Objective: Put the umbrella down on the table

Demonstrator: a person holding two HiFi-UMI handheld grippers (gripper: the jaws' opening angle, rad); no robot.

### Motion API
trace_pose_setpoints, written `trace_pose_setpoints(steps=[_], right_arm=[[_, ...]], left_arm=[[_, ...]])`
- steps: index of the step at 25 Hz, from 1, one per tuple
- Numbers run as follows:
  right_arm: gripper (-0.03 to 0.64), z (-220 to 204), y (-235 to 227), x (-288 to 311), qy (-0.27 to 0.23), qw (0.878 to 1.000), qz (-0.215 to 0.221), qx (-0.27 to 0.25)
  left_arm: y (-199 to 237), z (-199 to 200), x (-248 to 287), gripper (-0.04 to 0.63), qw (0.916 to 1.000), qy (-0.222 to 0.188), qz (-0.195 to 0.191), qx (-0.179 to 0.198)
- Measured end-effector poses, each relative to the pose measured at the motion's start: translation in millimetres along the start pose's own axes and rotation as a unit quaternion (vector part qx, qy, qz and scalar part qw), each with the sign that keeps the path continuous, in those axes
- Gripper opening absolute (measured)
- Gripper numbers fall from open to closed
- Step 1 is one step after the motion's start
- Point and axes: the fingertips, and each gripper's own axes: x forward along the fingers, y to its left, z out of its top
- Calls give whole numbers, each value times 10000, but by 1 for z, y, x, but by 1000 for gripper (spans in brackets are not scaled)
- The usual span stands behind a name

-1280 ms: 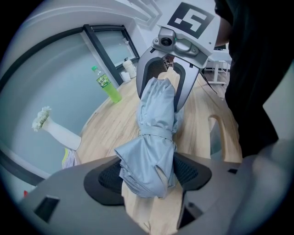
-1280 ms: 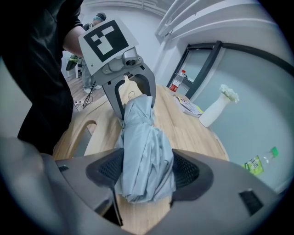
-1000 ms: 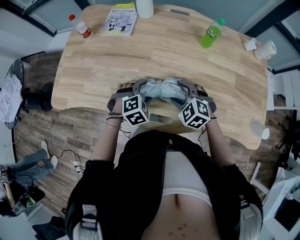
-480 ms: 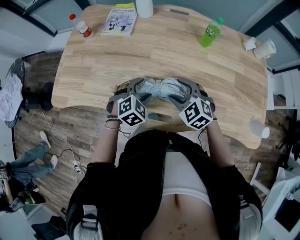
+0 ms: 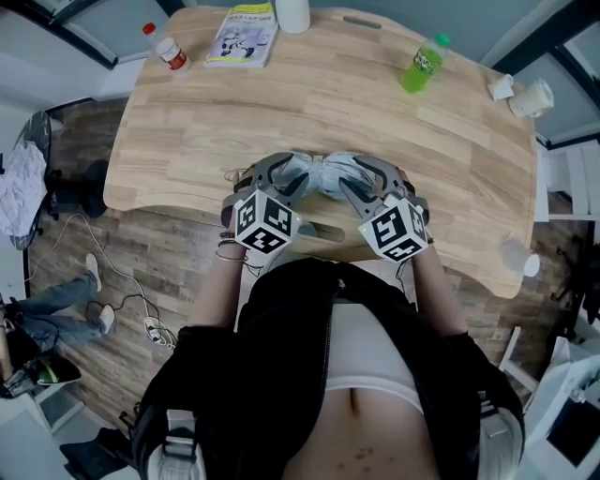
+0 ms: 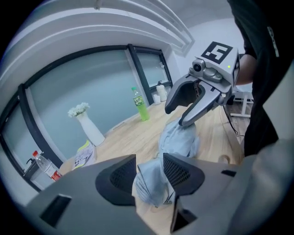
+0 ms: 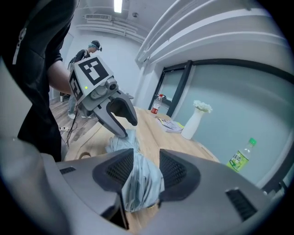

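Left gripper (image 5: 284, 180) and right gripper (image 5: 361, 185) are facing each other at the centre of the head view, each gripping one end of the folded grey umbrella (image 5: 323, 173) over the near edge of the table (image 5: 328, 94). In the left gripper view, its half-closed jaws, which have just been closing, are squeezing the fabric at bottom centre. In the right gripper view, its jaws are likewise pressing into the bundle.

Wooden table (image 5: 328, 112) with booklet (image 5: 240, 36), white vase (image 5: 292, 13), red-capped bottle (image 5: 166, 51), green bottle (image 5: 422, 64) and paper cups (image 5: 532, 97)
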Motion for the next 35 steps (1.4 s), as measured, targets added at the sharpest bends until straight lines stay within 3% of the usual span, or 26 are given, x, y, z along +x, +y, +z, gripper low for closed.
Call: trace_pose_setpoints(steps=[5, 9, 17, 21, 28, 35], right_arm=[[161, 8, -7, -8, -173, 9997, -158, 63], [137, 12, -10, -14, -252, 9990, -314, 169], [63, 34, -33, -33, -1119, 9817, -903, 1251], [49, 35, -42, -43, -1182, 9759, -1033, 1513], [35, 47, -49, -65, -1505, 9629, -1314, 1815], [32, 63, -53, -87, -1903, 9452, -1431, 2233]], left_arm=[[-1, 17, -6, 145, 9994, -266, 59, -211], [5, 39, -19, 61, 9944, -831, 269, -600], [3, 62, -30, 37, 9889, -1263, 429, -658], [5, 79, -40, 25, 9800, -1668, 643, -877], [4, 95, -53, 9, 9623, -2187, 644, -1482], [6, 109, -66, 8, 9548, -2426, 614, -1605]])
